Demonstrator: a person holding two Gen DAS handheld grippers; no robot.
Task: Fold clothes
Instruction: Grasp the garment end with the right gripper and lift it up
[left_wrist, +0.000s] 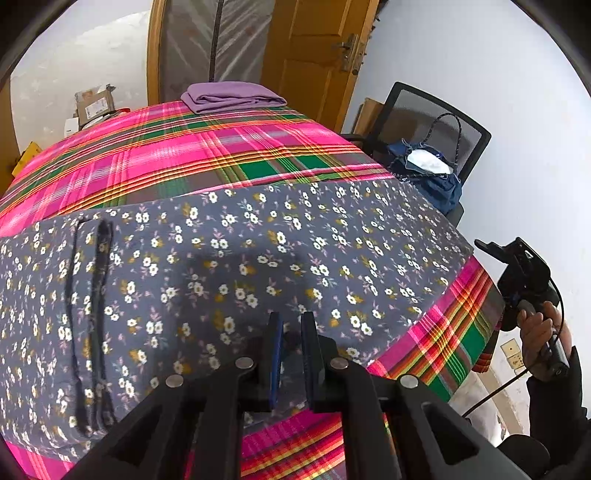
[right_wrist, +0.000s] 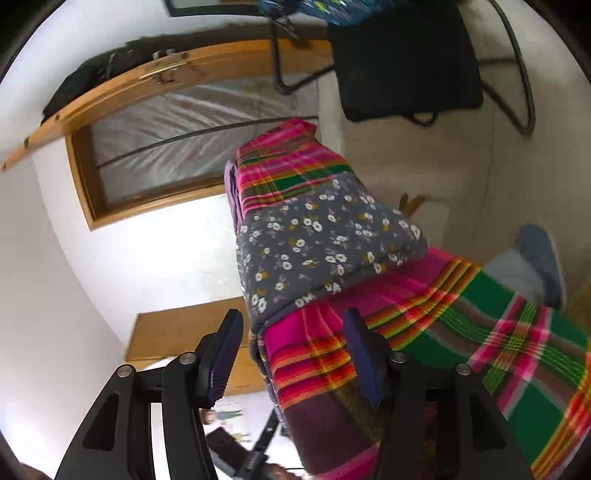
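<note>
**Floral garment laid flat, both grippers off it**

The floral garment (left_wrist: 258, 266), grey-blue with little white flowers, lies spread across the counter (left_wrist: 166, 155), which wears a loud pink-and-green plaid cloth. It looks folded into a long band already, with an edge seam showing near the left end. A folded purple garment (left_wrist: 232, 96) is parked at the far edge, probably so finished pieces stay out of the working area.

The left gripper (left_wrist: 291, 325) hovers low over the near edge of the floral piece, jaws nearly together with only a thin gap, and nothing obviously pinched between them. The right gripper (right_wrist: 291, 354) is off past the counter's end, rolled sideways, jaws spread wide and empty; from the left wrist view the person's hand (left_wrist: 539, 328) holds it clear of the fabric. Likely it is lining up to take the short end for the next fold.

A chair (left_wrist: 436, 122) with a blue bag (left_wrist: 428, 166) sits beyond.
</note>
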